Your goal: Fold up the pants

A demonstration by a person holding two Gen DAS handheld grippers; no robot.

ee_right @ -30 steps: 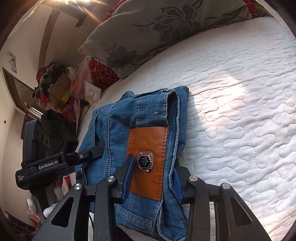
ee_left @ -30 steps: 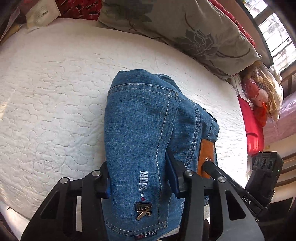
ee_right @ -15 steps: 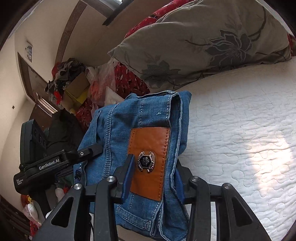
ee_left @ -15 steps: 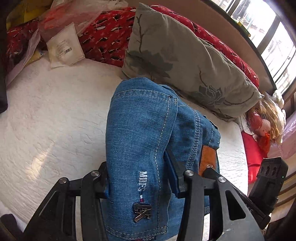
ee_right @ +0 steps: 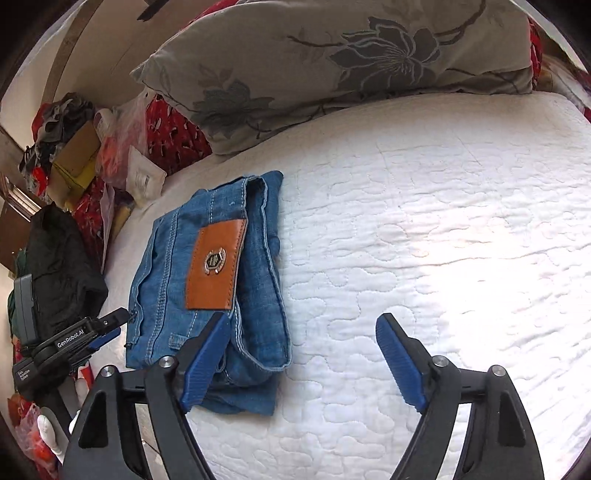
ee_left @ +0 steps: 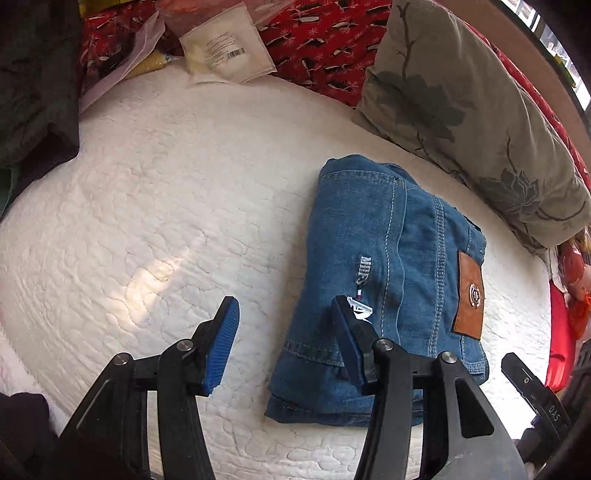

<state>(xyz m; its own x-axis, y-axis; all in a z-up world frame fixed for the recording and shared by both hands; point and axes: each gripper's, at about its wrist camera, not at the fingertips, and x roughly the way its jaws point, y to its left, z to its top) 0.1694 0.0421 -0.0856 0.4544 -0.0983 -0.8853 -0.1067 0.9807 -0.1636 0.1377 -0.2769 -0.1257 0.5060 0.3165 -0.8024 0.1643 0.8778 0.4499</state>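
The blue jeans (ee_left: 388, 277) lie folded into a compact bundle on the white quilted bed (ee_left: 166, 221), brown leather patch on top. They also show in the right wrist view (ee_right: 214, 291). My left gripper (ee_left: 284, 314) is open and empty, its right finger over the bundle's near left edge. My right gripper (ee_right: 303, 332) is open and empty, its left finger at the bundle's near right edge. The left gripper's body (ee_right: 70, 343) shows at the left of the right wrist view.
A grey floral pillow (ee_left: 461, 103) lies behind the jeans against a red patterned cover (ee_left: 314, 33). Plastic packets (ee_left: 225, 48) and a dark garment (ee_left: 33, 81) sit at the bed's far left. Boxes and clutter (ee_right: 70, 155) stand beyond the bed.
Both grippers let go of the folded jeans and opened. The bundle, held lifted before, now rests on the bed, and both grippers have drawn apart to its sides.
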